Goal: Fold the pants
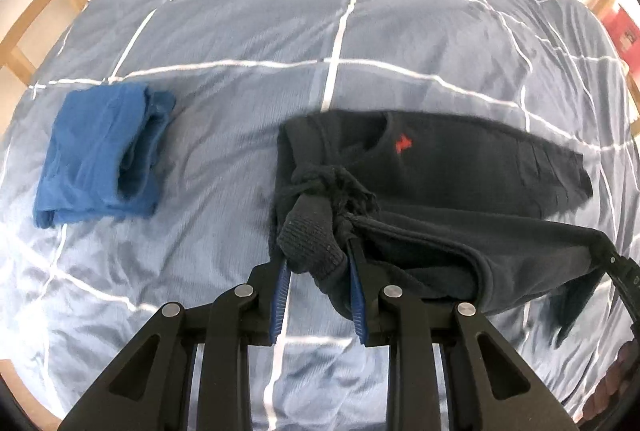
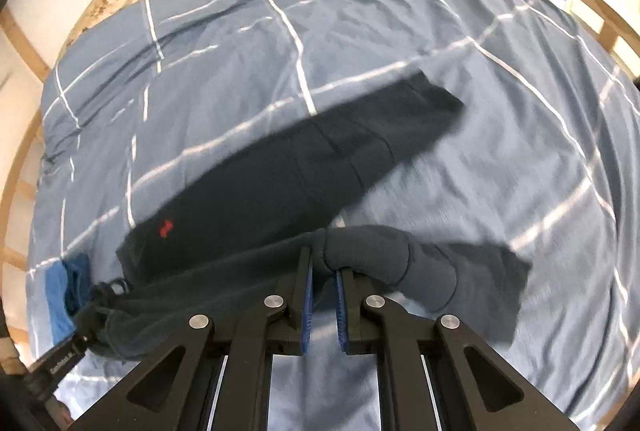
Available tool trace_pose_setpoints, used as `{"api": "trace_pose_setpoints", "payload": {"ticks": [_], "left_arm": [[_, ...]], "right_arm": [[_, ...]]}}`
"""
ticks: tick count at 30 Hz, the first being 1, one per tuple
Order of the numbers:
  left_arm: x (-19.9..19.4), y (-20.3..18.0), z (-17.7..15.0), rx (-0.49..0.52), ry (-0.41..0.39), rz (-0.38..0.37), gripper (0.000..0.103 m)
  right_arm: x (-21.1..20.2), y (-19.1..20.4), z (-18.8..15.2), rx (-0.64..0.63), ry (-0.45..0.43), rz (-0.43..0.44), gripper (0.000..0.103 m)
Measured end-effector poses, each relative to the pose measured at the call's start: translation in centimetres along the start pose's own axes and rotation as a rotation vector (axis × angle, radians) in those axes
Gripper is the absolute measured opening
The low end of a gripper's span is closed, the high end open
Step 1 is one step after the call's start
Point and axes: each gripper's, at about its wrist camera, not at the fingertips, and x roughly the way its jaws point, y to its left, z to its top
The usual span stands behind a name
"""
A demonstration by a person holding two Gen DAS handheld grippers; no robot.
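**Both grippers lift one edge of the dark pants off the bed**

The dark navy fleece pants with a small red embroidered mark lie across a blue-grey duvet with white grid lines. One leg rests flat on the bedding; the near edge hangs raised between the two tools. The left gripper is clenched on the bunched waistband with its knotted drawstring. The right gripper is clamped tight on a rolled fold further down the leg.

Risks, as I judge them: the right grip holds a thick roll of cloth by only its tips, so a sharp pull could let the fold slip out. The left bunch takes in the drawstring knot, which may drag the waistband askew and leave a crooked crease. If the two hands travel unevenly, the raised leg could land twisted over the flat one.

A folded bright blue garment sits well apart on the left. The right wrist view is motion-blurred, so seams are vague. The hem beyond the right gripper is partly hidden, and the bed's wooden frame is cut off at the edges.
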Motion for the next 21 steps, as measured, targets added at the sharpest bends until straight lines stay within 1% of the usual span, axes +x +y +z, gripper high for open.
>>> {"api": "trace_pose_setpoints", "payload": {"ticks": [3, 8, 12, 18, 21], "left_arm": [[1.0, -0.4, 1.8, 0.001, 0.013, 0.014, 0.027], [3.5, -0.8, 4.6, -0.001, 0.040, 0.030, 0.027], [5.2, -0.8, 6.2, -0.006, 0.063, 0.035, 0.027], [7.6, -0.1, 8.2, -0.016, 0.091, 0.043, 0.028], [8.4, 0.2, 8.9, -0.017, 0.103, 0.048, 0.031]], "right_arm": [[1.3, 0.5, 1.5, -0.011, 0.007, 0.015, 0.010], [5.1, 1.4, 4.2, -0.016, 0.062, 0.020, 0.010], [8.1, 2.6, 6.0, -0.056, 0.092, 0.013, 0.010], [11.5, 4.3, 7.9, -0.111, 0.121, 0.000, 0.010], [13.1, 5.3, 8.8, -0.129, 0.133, -0.004, 0.010]]}}
